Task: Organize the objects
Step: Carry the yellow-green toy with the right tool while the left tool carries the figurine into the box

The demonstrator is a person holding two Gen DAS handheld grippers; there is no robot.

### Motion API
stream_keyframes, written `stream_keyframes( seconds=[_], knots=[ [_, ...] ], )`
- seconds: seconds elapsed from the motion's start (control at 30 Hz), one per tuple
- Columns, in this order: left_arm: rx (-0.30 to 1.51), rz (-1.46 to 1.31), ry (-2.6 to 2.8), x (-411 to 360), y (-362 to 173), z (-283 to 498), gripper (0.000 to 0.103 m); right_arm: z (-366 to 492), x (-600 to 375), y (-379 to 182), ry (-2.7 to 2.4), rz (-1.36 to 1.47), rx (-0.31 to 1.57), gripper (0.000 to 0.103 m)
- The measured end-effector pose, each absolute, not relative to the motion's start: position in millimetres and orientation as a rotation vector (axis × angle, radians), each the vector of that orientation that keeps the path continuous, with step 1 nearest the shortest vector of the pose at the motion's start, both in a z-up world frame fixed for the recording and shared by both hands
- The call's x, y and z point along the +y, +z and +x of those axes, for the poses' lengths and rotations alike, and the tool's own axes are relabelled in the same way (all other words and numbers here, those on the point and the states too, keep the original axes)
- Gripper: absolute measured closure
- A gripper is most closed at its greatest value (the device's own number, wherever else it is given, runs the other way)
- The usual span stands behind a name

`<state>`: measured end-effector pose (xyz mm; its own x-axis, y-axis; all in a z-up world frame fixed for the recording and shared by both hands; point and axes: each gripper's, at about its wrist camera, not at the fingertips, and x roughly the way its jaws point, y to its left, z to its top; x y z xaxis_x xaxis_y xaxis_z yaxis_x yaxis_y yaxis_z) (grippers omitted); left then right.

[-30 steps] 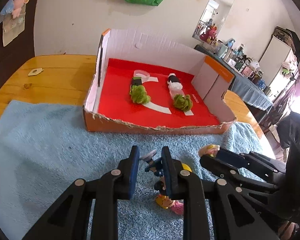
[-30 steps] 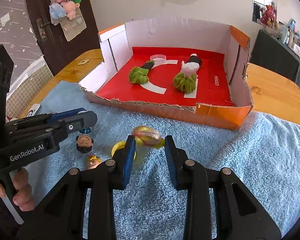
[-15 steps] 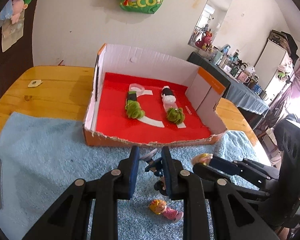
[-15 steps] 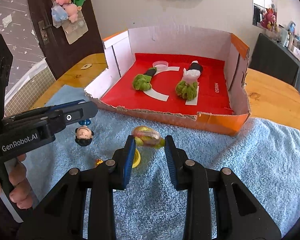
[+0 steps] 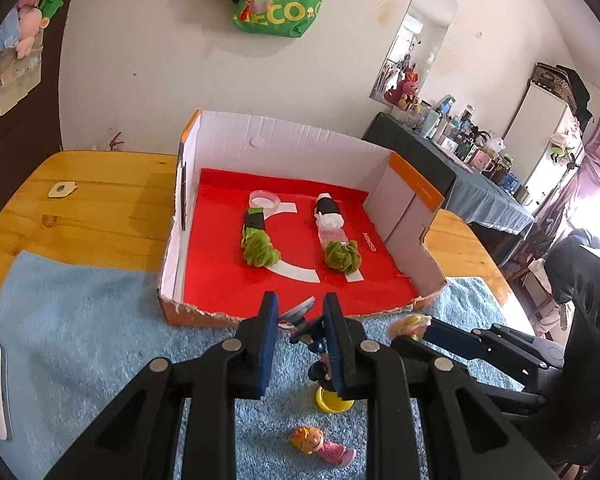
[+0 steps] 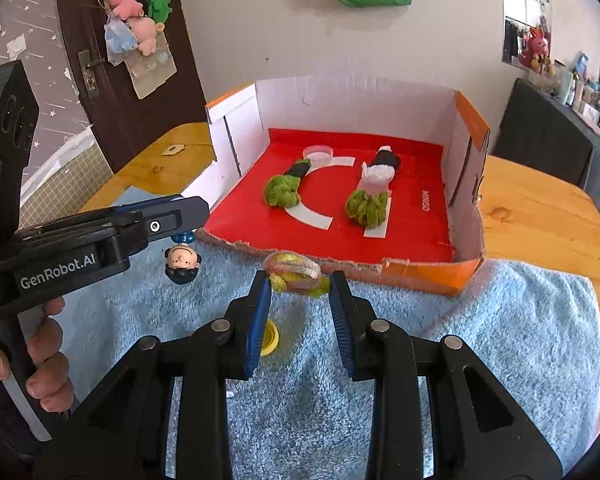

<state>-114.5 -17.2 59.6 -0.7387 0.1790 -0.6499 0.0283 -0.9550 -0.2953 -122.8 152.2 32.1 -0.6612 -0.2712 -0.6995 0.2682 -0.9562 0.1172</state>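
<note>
While two green-haired dolls [image 5: 258,240] and a clear round lid [image 5: 265,200] already lie inside the cardboard box [image 5: 300,140] toward the far edge of the table [image 5: 92,200], the job looks roughly half done, since a small blonde figure [image 5: 320,446] and a yellow cap [image 5: 334,402] rest on the blue towel [image 5: 80,340] near the front edge. The left gripper [image 5: 298,316] has its jaws clamped on a dark-haired figurine [image 6: 182,258], lifted just short of the box's torn front wall. The right gripper [image 6: 300,284] has its jaws closed on a yellow-green yarn bundle [image 6: 294,272], held beside it above the towel; both appear bound for the box.
</note>
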Motion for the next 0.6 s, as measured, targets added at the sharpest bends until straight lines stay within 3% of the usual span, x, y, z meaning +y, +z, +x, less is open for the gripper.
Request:
stream_keyframes(
  seconds=[0.6],
  knots=[
    [-0.434, -1.096, 2.823, -18.1, 66.0, -130.7, 0.079, -148.0, 159.4, 44.1, -2.639, 1.093, -0.024, 0.074]
  ],
)
